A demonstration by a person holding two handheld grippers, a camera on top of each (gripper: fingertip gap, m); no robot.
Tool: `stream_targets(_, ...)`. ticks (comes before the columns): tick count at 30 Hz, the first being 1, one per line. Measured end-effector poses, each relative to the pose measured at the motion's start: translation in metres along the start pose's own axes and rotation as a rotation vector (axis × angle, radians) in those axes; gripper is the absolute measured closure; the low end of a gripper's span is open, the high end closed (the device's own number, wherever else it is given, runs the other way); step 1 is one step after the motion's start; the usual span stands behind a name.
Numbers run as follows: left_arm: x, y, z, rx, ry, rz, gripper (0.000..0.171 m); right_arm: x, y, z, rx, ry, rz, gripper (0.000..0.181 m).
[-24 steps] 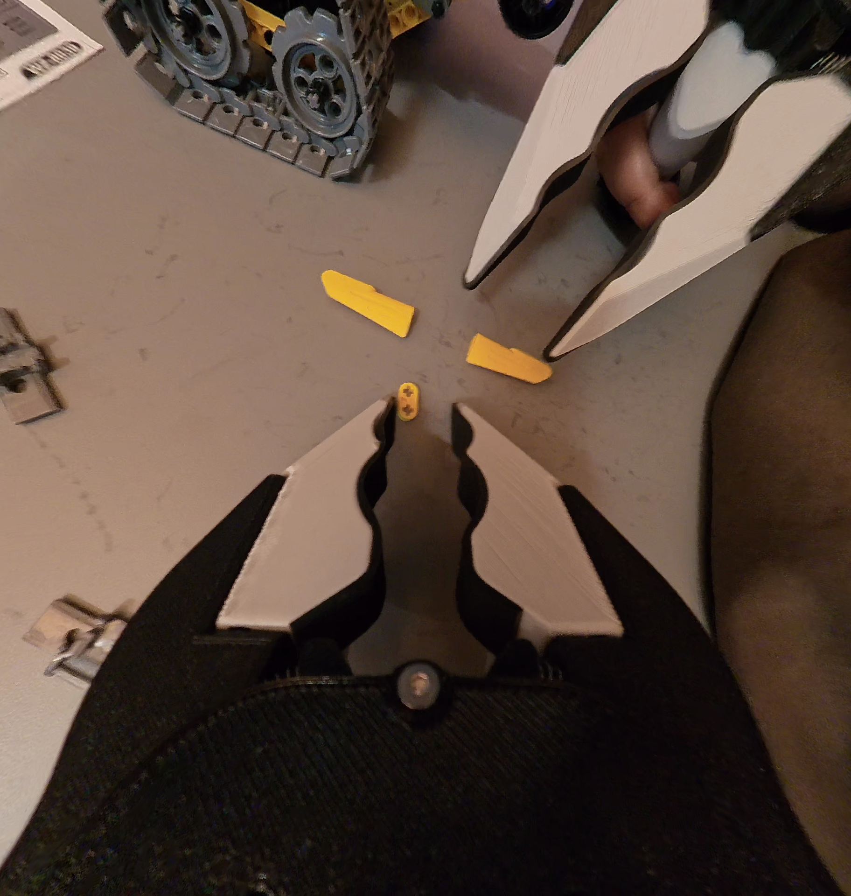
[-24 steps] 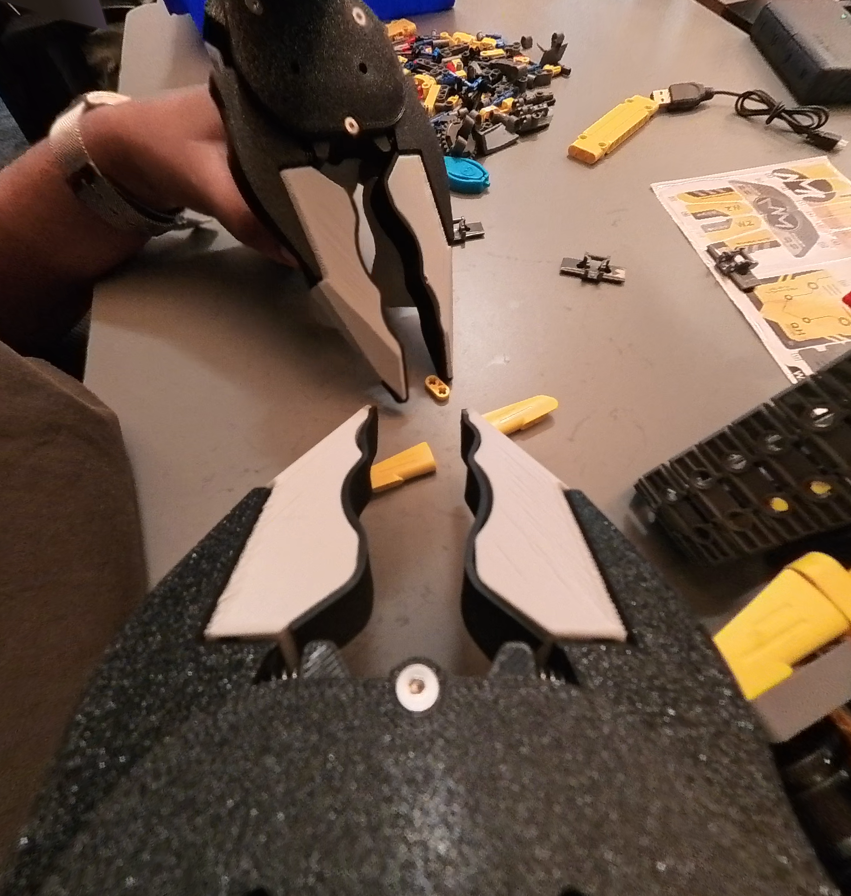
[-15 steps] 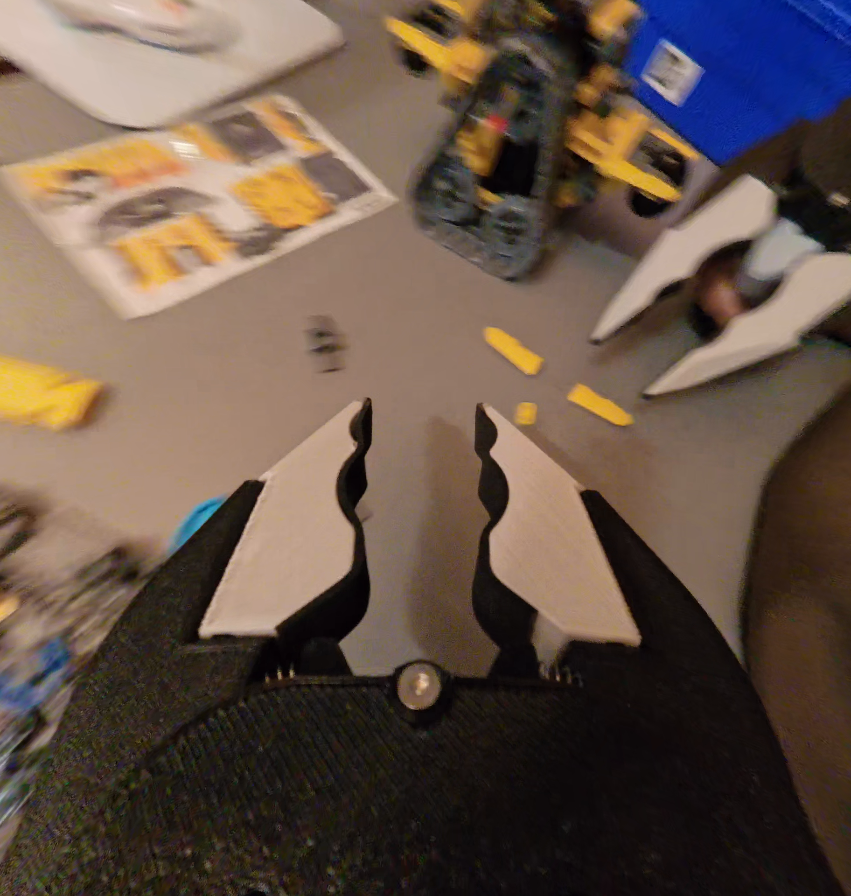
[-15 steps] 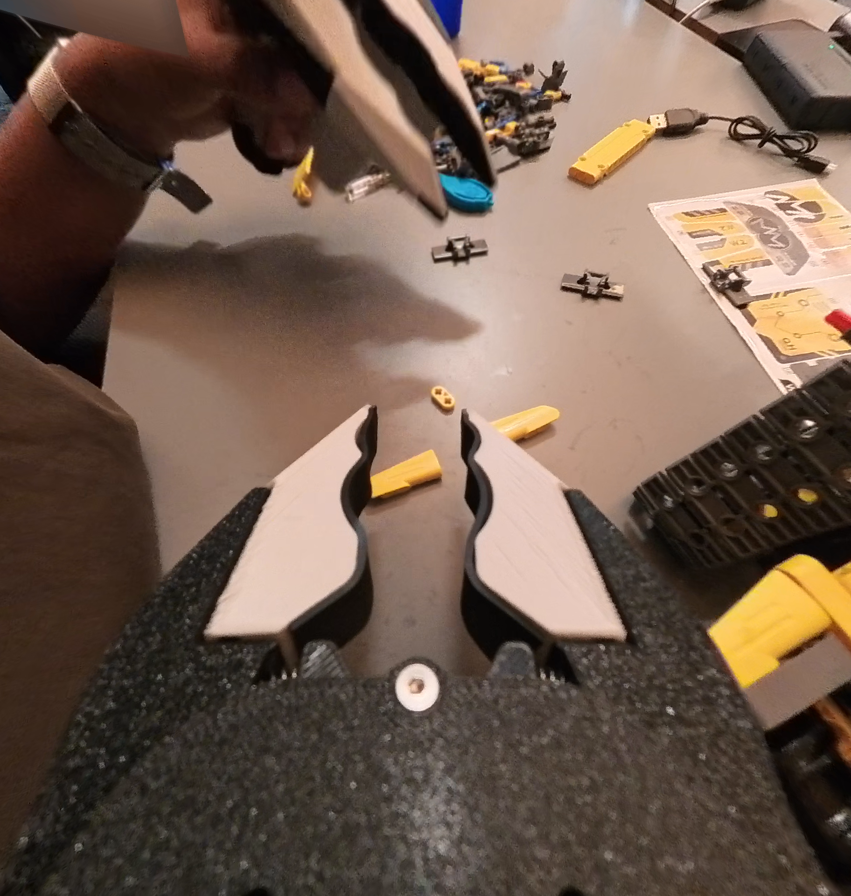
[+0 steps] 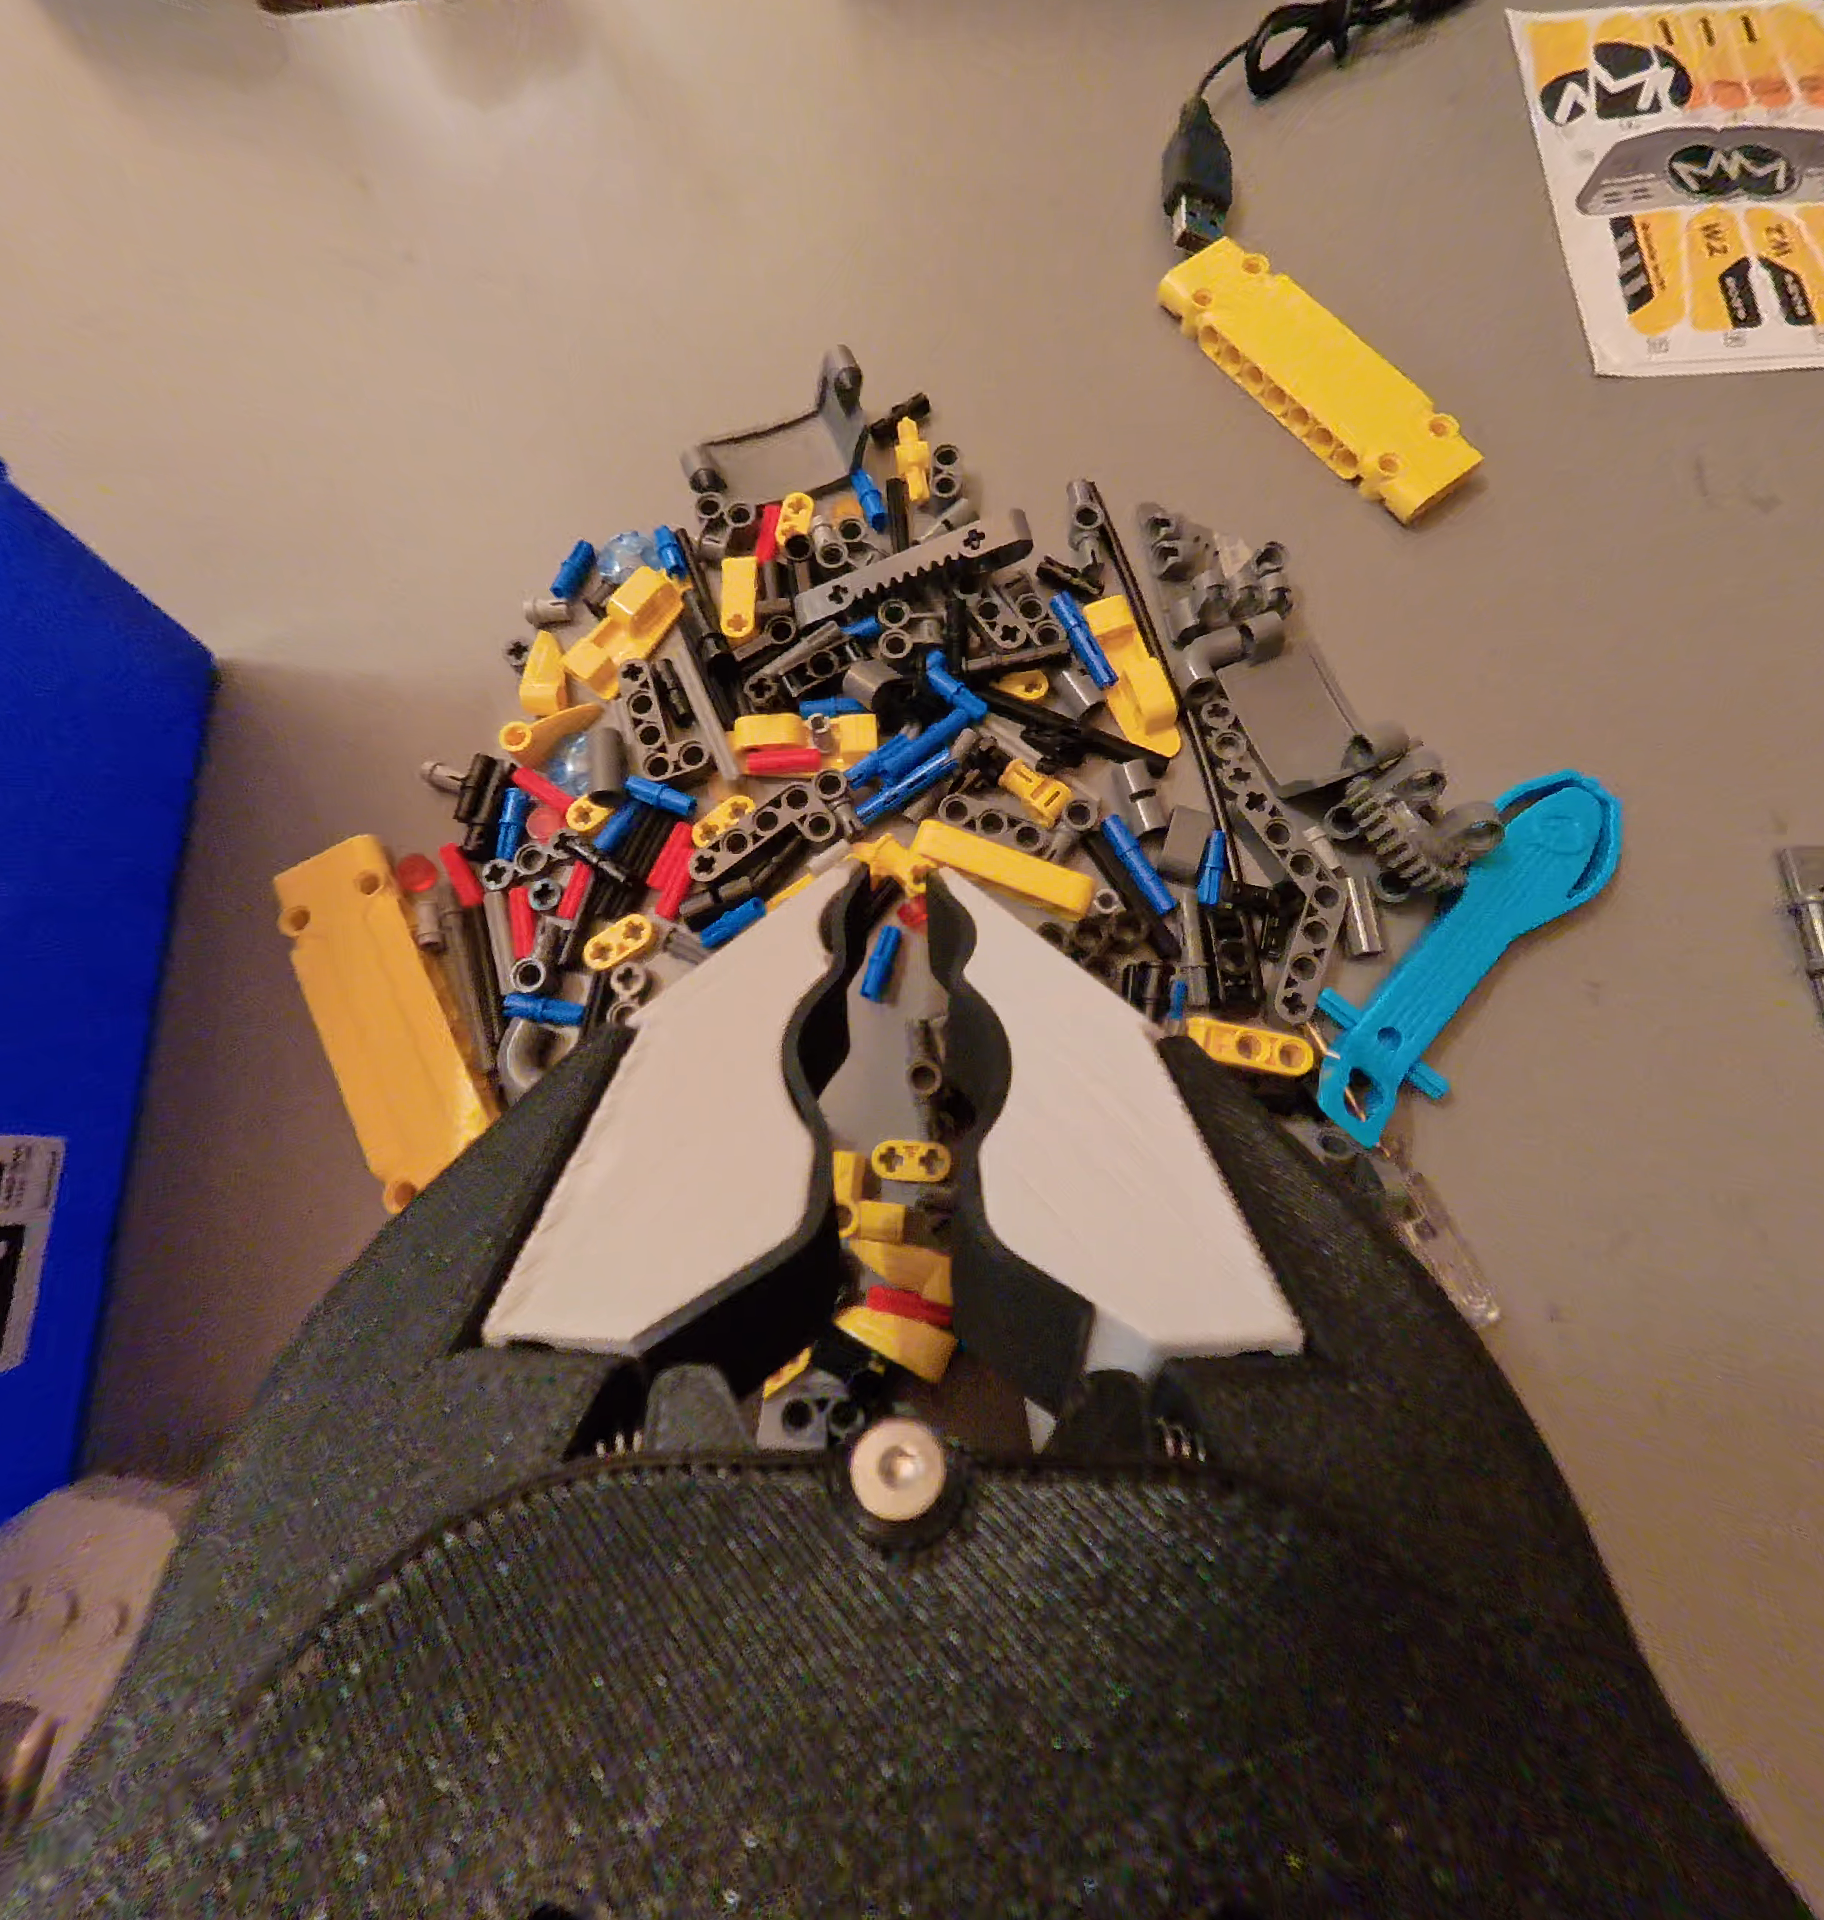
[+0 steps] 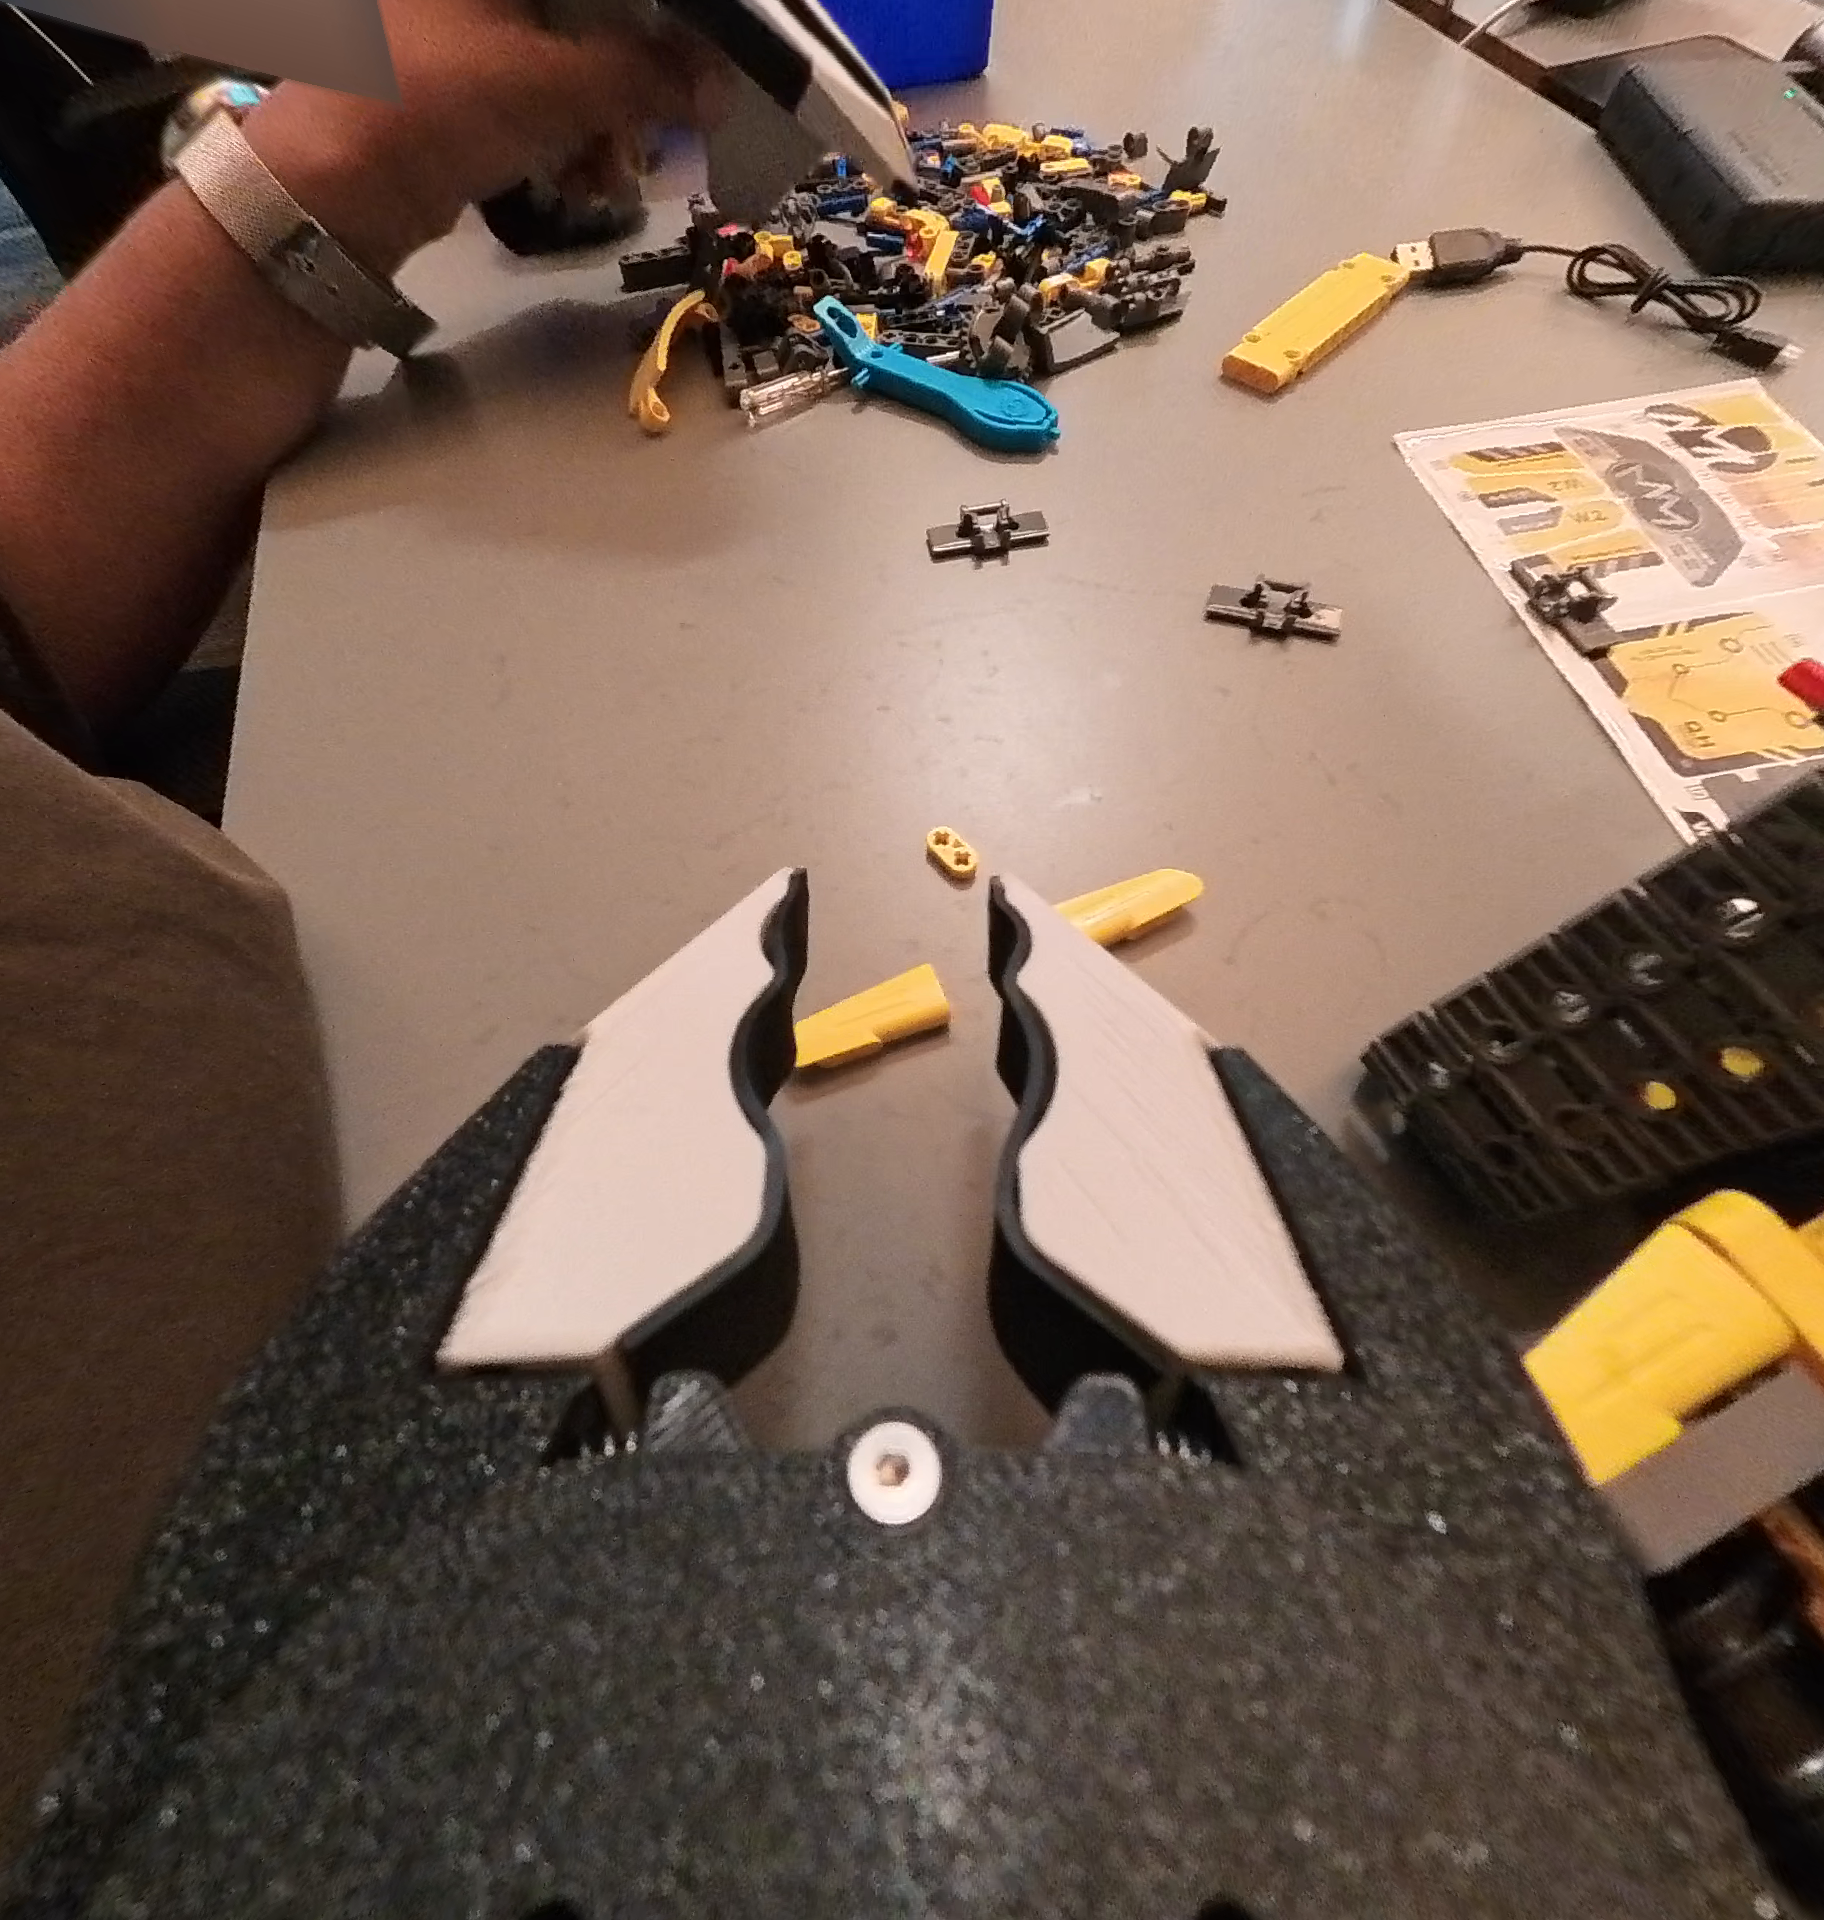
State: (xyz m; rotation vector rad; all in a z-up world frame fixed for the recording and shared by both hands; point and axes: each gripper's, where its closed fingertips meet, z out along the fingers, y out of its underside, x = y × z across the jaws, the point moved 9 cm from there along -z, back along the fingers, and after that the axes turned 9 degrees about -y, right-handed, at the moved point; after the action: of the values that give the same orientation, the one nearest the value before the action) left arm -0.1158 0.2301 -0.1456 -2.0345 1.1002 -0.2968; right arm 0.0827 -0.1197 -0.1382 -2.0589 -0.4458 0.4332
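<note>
— Where is the left gripper (image 5: 897, 883)?

— Over the heap of small building pieces (image 5: 887, 707), far left on the grey table (image 6: 596, 727). Its tips are down among them, beside a long yellow beam (image 5: 1001, 868). The jaws are nearly together with a narrow gap left; a small blue pin (image 5: 880, 961) shows in that gap, farther back than the tips. I think it lies on the table below, but the view is too crowded to be sure, so I cannot tell whether anything is pinched.

— And the things around that heap?

— A blue box (image 5: 56, 935) to its left, a yellow panel (image 5: 378, 1018) leaning at the near left edge, a bright blue tool (image 5: 1469, 935) on the right, another yellow panel (image 5: 1318, 379) farther right with a USB plug (image 5: 1199, 182) just beside it, and a sticker sheet (image 5: 1708, 177) in the far right corner.

— The right gripper (image 6: 897, 894)?

— Low over bare table, jaws apart, holding nothing. A small yellow two-hole link (image 6: 953, 850) lies just past its tips. One yellow tapered piece (image 6: 872, 1016) lies between the fingers, partly behind the left one; a second yellow tapered piece (image 6: 1131, 902) pokes out from behind the right finger. A black tracked model (image 6: 1635, 1049) stands near right, and two black track links (image 6: 986, 532) lie apart in mid-table.
</note>
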Motion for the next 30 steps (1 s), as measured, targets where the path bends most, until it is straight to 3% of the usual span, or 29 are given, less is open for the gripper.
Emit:
stream_targets(6,0.006,0.002,0.010,-0.011,-0.080,0.071,0.165,-0.001,-0.001,-0.001,0.003,0.002,-0.006,0.147)
stream_targets(16,0.008,0.003,0.012,-0.010,-0.010,0.049,0.158,-0.001,-0.001,-0.001,0.000,0.006,-0.011,0.147)
stream_targets(21,0.009,0.004,0.011,-0.015,0.002,0.064,0.171,-0.001,-0.001,0.000,-0.002,0.007,-0.013,0.147)
stream_targets(27,0.006,0.000,0.004,0.024,0.007,0.044,0.171,-0.001,-0.002,-0.001,0.001,0.010,-0.016,0.147)
stream_targets(30,0.004,0.002,0.003,-0.015,0.023,0.023,0.169,-0.001,-0.002,-0.002,0.002,0.012,-0.017,0.147)
